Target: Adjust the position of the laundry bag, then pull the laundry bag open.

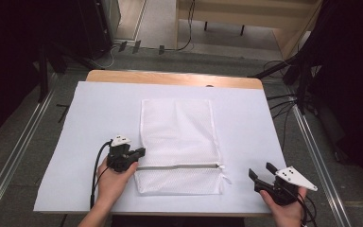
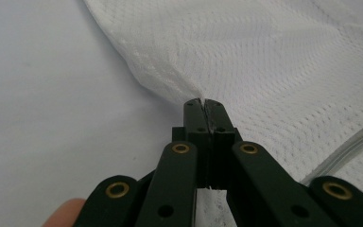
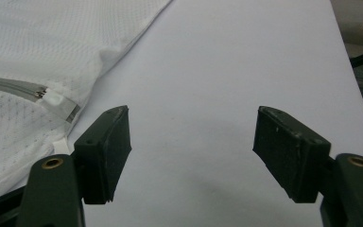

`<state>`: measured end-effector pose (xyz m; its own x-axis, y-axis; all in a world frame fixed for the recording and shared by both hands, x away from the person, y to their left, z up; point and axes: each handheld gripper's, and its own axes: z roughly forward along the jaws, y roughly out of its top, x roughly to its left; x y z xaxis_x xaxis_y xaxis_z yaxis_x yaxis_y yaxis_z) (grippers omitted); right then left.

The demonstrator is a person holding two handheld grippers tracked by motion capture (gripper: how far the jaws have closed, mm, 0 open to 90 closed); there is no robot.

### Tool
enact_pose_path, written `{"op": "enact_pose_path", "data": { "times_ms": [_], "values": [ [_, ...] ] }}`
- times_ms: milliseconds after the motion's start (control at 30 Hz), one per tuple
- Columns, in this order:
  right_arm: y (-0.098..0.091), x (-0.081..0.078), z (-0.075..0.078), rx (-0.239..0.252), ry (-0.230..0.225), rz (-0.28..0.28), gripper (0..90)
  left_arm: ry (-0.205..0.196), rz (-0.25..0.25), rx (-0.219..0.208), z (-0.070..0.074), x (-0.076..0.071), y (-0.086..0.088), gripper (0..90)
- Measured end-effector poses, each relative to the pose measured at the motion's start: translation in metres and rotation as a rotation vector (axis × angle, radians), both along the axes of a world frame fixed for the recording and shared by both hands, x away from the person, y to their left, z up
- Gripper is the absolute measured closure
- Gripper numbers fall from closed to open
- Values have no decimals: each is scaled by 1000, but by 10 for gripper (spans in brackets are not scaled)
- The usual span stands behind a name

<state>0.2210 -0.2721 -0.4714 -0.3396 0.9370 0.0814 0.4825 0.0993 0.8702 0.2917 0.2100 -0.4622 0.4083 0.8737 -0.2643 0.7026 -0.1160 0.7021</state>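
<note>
left gripper (image 2: 202, 105) jaws pinching mesh bag (image 1: 177, 137), right gripper (image 3: 191, 142) jaws wide

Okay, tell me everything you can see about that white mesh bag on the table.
The white mesh bag is a flat rectangle of fine netted fabric with hemmed edges. It lies on the white table cover, long side running away from the person. A closed grey zipper crosses it near the near end, its pull at the bag's right edge. The left gripper, jaws shut, pinches the bag's left edge by the zipper. The right gripper sits open, apart from it.

White sheet (image 1: 99, 118) covers wooden table (image 1: 170, 77); grey floor (image 1: 23, 156) around.
</note>
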Motion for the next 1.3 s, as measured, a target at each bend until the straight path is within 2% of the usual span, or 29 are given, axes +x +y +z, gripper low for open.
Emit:
{"op": "enact_pose_path", "data": {
  "times_ms": [333, 467, 533, 567, 600, 633, 667, 700, 733, 800, 833, 933, 967, 1133, 1200, 1233, 1300],
  "values": [
    [5, -3, 2, -4, -9, 20, 299, 9, 40, 5, 2, -15, 26, 900],
    [8, -4, 4, -2, -25, 12, 299, 3, 43, -12, 1, -20, 36, 889],
    [9, -5, 5, 4, -31, 8, 301, -5, 38, -15, 0, -20, 39, 735],
    [10, -5, 6, 7, -36, 8, 309, -20, 48, -10, 1, -21, 40, 735],
    [12, -6, 7, 25, -45, 27, 335, -41, 63, -4, 2, -22, 40, 586],
    [14, -6, 8, 38, -53, 40, 353, -69, 85, 12, 5, -23, 40, 520],
    [14, -6, 8, 38, -53, 40, 353, -69, 85, 12, 5, -23, 40, 470],
    [15, -6, 10, 46, -50, 48, 375, -82, 94, 24, 8, -23, 39, 470],
    [20, -8, 14, 42, -42, 42, 371, -97, 98, 20, 10, -24, 38, 407],
    [23, -9, 17, 39, -42, 33, 375, -121, 91, 13, 14, -27, 33, 386],
    [29, -12, 22, 43, -40, 31, 366, -144, 81, 13, 18, -29, 27, 342],
    [36, -14, 25, 44, -34, 37, 319, -160, 67, 2, 23, -32, 20, 325],
    [44, -16, 27, 41, -23, 47, 268, -167, 40, -13, 26, -34, 14, 304],
    [59, -16, 26, 34, -4, 64, 248, -173, -3, -31, 28, -37, 2, 275],
    [66, -14, 24, 32, 9, 76, 277, -167, -22, -24, 28, -38, -5, 272],
    [69, -12, 21, 69, 7, 92, 352, -170, -53, -19, 26, -38, -11, 256],
    [69, -7, 18, 142, 23, 154, 445, -169, -63, -14, 26, -39, -15, 261]
  ]
}}
